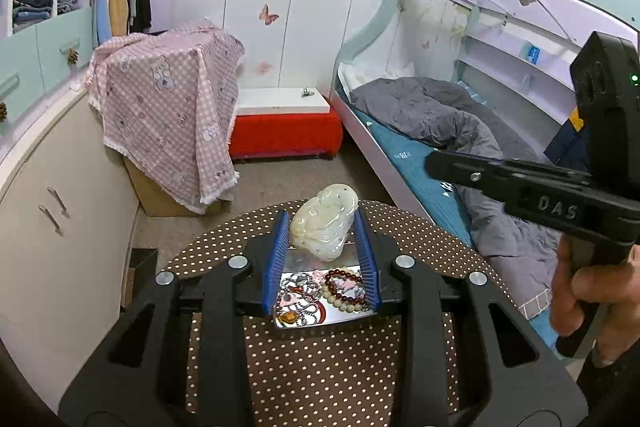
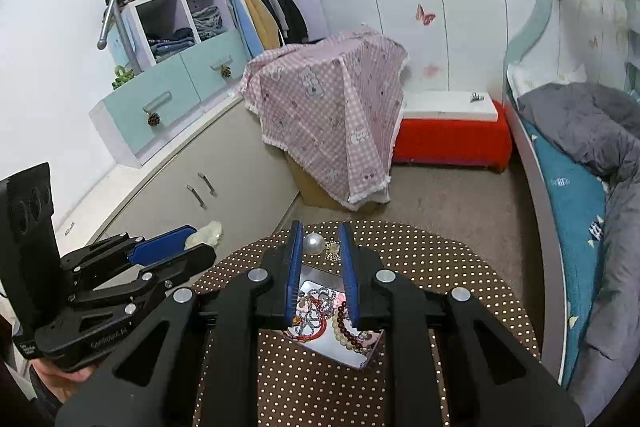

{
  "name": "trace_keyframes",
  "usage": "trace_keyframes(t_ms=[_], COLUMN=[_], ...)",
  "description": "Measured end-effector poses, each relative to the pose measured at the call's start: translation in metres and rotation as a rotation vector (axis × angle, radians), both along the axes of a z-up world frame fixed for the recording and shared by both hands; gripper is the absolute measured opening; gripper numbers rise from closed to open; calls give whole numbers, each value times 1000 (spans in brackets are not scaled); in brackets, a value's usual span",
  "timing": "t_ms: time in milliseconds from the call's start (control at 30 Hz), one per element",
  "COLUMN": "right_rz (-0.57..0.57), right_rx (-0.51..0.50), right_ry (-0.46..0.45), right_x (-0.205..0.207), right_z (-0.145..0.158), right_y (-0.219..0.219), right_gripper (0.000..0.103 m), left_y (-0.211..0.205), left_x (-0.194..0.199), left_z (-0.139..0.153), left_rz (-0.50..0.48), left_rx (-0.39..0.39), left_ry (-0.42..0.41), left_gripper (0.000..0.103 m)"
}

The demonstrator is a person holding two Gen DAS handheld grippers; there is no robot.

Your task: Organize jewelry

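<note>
My left gripper is shut on a pale white-green jade carving and holds it above a shiny metal tray. The tray holds a dark red bead bracelet, pale beads and silver chains. From the right wrist view the left gripper shows at the left with the jade carving between its blue pads. My right gripper hangs over the same tray, its jaws a little apart with nothing between them. A large white pearl and a small gold piece lie on the table beyond the tray.
The tray rests on a round brown table with white dots. A beige cabinet stands to the left, a box under pink checked cloth and a red bench behind, a bed with grey quilt to the right.
</note>
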State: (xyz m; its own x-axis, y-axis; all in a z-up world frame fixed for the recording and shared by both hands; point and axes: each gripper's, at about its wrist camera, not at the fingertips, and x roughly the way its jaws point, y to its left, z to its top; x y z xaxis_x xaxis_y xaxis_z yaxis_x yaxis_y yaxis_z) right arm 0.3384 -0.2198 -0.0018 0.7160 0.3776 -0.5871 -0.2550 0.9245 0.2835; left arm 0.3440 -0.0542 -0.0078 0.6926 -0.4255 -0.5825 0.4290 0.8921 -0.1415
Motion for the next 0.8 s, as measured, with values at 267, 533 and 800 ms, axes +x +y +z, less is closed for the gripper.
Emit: trace_keyframes(t_ms=[267,533,800], right_rz=[-19,-130,-152], right_rx=[51,77,36], right_ry=[69,22,-20], right_x=[20,-2,-36], right_z=[-19,-8,9], right_y=[-2,-21,-17], right_gripper=[39,96,96], left_y=[-8,18,31], left_x=[25,11,-38], left_z=[-14,1,26], left_rz=[6,136,246], left_rx=[38,27,77], left_ry=[29,-43,-152], left_gripper=[73,91,96])
